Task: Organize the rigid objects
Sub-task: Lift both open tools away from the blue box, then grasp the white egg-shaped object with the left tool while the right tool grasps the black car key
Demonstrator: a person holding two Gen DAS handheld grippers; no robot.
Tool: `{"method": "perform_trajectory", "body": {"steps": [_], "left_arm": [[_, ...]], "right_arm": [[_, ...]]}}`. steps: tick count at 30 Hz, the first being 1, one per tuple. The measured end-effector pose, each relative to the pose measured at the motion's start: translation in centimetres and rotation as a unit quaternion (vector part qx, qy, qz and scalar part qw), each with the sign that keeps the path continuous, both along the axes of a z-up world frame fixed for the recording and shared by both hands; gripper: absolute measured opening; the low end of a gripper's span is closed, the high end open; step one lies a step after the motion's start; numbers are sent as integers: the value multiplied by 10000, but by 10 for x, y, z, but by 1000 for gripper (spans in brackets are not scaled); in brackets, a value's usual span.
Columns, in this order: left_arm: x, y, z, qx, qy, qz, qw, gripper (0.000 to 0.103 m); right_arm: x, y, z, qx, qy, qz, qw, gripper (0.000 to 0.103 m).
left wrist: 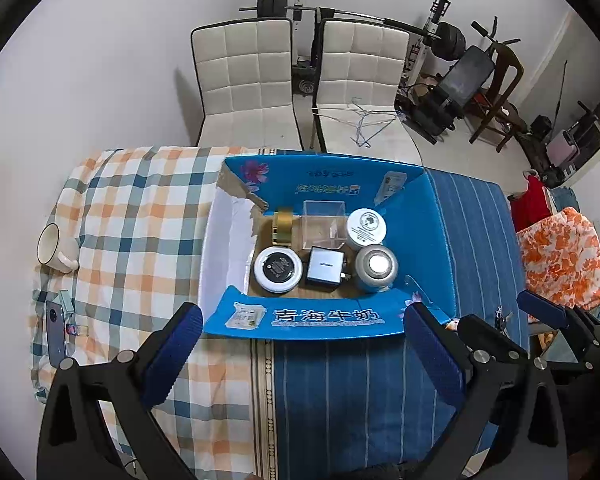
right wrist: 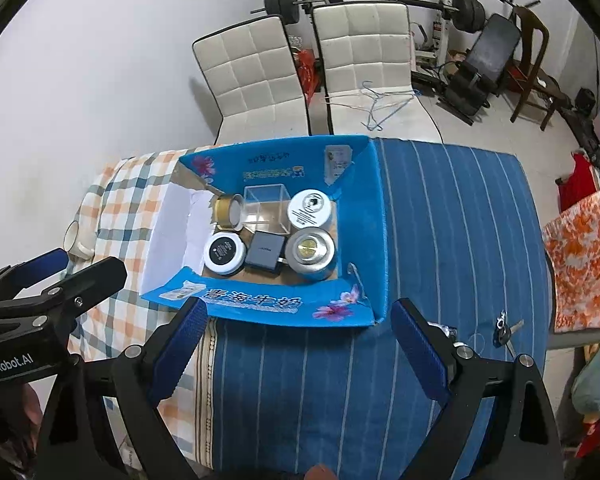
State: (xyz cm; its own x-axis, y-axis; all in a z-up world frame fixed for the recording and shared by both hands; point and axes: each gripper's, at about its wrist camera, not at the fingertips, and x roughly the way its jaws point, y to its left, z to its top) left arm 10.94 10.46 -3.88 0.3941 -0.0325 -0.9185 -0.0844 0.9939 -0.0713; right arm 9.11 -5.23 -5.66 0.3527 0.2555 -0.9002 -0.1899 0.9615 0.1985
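Observation:
An open blue cardboard box (left wrist: 312, 322) (right wrist: 260, 306) lies on the cloth-covered table. Inside are a gold tape roll (left wrist: 282, 226) (right wrist: 227, 210), a clear plastic cube (left wrist: 324, 224) (right wrist: 266, 208), a white-lidded jar (left wrist: 366, 225) (right wrist: 310, 209), a black-and-white round tin (left wrist: 278, 269) (right wrist: 224, 253), a grey charger (left wrist: 325, 268) (right wrist: 265, 255) and a silver tin (left wrist: 376, 267) (right wrist: 310, 254). My left gripper (left wrist: 302, 344) is open and empty just in front of the box. My right gripper (right wrist: 298, 340) is open and empty, also in front of it.
A white mug (left wrist: 54, 248) and a phone (left wrist: 56, 330) lie on the checked cloth at left. Keys (right wrist: 506, 332) lie on the blue striped cloth at right. Two white chairs (left wrist: 300, 80) stand behind the table, with gym gear beyond.

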Motion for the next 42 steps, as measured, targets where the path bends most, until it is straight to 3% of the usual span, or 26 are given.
{"method": "perform_trajectory", "body": {"steps": [5, 9, 18, 22, 26, 31, 36, 38, 39, 40, 41, 42], "left_arm": [[6, -28, -1, 12, 1, -202, 9998, 103], [17, -66, -10, -44, 44, -501, 9987, 103], [41, -202, -67, 22, 110, -1692, 9855, 103], [45, -254, -109, -64, 436, -2060, 9775, 103], [44, -290, -160, -195, 1028, -2271, 9682, 103], [29, -330, -208, -335, 1556, -2534, 9542, 103], [18, -352, -243, -353, 1928, -2545, 9470, 102], [16, -358, -254, -314, 2026, -2549, 9450, 98], [15, -360, -258, -276, 2025, -2567, 9447, 90], [14, -363, -263, -179, 1997, -2616, 9441, 74], [12, -365, -264, -49, 1875, -2682, 9449, 75], [10, -369, -261, 58, 1756, -2775, 9445, 67]], "right_arm": [[-2, -44, -9, 98, 94, -372, 9992, 95], [-5, -105, -29, 61, 273, -999, 9946, 95], [-15, -258, -121, -174, 974, -2610, 9603, 95], [-24, -302, -167, -116, 1330, -2966, 9456, 95], [-35, -329, -201, -67, 1525, -3101, 9384, 95], [-43, -344, -222, -223, 1571, -3029, 9397, 79], [-39, -357, -228, -88, 1472, -3036, 9413, 78], [-33, -357, -227, -67, 1421, -2956, 9447, 78], [-29, -355, -226, -52, 1400, -2896, 9468, 78], [-25, -351, -225, -37, 1371, -2817, 9497, 78], [-20, -347, -225, -24, 1340, -2731, 9526, 78], [-12, -340, -225, -13, 1284, -2606, 9569, 78]]}}
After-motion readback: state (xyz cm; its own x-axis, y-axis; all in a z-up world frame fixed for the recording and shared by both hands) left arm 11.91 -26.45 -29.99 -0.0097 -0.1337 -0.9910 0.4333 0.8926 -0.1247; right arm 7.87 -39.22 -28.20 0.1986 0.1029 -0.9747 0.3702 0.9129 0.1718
